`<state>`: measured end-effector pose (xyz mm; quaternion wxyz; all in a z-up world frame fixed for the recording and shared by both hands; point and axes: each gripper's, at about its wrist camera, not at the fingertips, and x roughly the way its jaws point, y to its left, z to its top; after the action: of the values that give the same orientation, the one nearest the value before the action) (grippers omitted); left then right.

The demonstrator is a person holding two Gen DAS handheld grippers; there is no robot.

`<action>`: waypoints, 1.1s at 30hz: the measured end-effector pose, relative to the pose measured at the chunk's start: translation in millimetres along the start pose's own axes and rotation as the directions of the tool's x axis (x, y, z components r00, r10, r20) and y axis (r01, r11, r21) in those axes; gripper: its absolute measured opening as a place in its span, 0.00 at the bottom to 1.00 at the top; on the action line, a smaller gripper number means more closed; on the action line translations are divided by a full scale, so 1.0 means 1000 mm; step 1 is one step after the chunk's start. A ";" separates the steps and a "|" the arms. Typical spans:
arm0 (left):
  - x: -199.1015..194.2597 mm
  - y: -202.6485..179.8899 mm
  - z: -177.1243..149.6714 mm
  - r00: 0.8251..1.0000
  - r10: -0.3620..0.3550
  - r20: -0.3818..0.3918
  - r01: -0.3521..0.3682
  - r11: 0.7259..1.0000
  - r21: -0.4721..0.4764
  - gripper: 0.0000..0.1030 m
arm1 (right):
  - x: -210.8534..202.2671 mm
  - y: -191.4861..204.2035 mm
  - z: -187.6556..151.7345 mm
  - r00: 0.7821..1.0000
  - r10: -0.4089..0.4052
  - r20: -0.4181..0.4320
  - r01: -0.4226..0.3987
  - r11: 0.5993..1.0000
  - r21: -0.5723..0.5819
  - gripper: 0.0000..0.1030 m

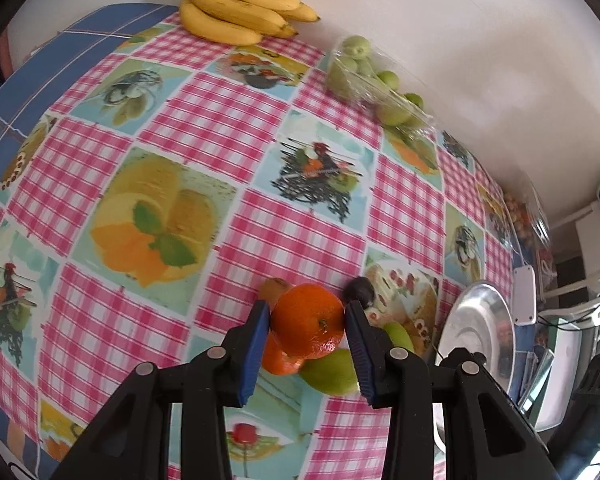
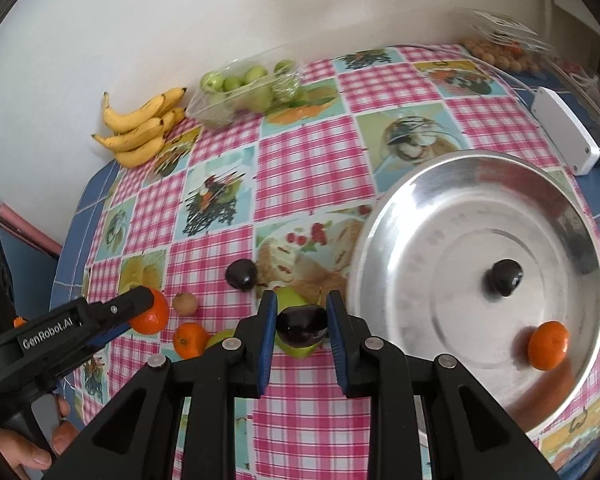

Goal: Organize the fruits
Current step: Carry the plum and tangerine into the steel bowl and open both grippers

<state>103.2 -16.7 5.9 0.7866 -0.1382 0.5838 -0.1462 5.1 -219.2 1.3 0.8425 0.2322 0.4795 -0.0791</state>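
My left gripper (image 1: 307, 316) is shut on an orange tangerine (image 1: 307, 322), held above the checked tablecloth; it also shows in the right wrist view (image 2: 150, 312). Below it lie a second tangerine (image 1: 281, 360), a green fruit (image 1: 332, 372), a brown kiwi (image 1: 274, 288) and a dark plum (image 1: 360, 290). My right gripper (image 2: 302, 326) is shut on a dark plum (image 2: 302, 326), just left of the steel plate (image 2: 412, 216). The plate holds a dark plum (image 2: 507, 277) and a tangerine (image 2: 548, 345).
A banana bunch (image 2: 142, 128) and a clear bag of green fruits (image 2: 244, 90) lie along the wall. A white box (image 2: 566, 132) and a bag of small brown fruits (image 2: 500, 54) sit at the table's far right. The plate's rim shows in the left view (image 1: 476, 320).
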 end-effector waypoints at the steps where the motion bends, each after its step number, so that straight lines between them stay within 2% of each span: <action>1: 0.001 -0.004 -0.002 1.000 -0.001 -0.001 0.001 1.000 0.008 0.40 | -0.002 -0.005 0.000 1.000 -0.001 0.002 0.001 1.000 0.010 0.25; 14: 0.013 -0.049 -0.023 1.000 -0.009 -0.024 0.011 0.995 0.097 0.40 | -0.017 -0.055 0.002 0.999 -0.030 0.020 0.028 0.995 0.098 0.25; 33: 0.029 -0.111 -0.057 0.998 -0.026 -0.061 0.040 0.971 0.237 0.40 | -0.026 -0.113 -0.003 0.998 -0.063 0.018 0.058 0.977 0.205 0.25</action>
<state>49.1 -133.1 7.5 0.7778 -0.0483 0.5821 -0.2320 -51.4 -319.8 -14.0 0.8172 0.3016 0.4655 -0.1565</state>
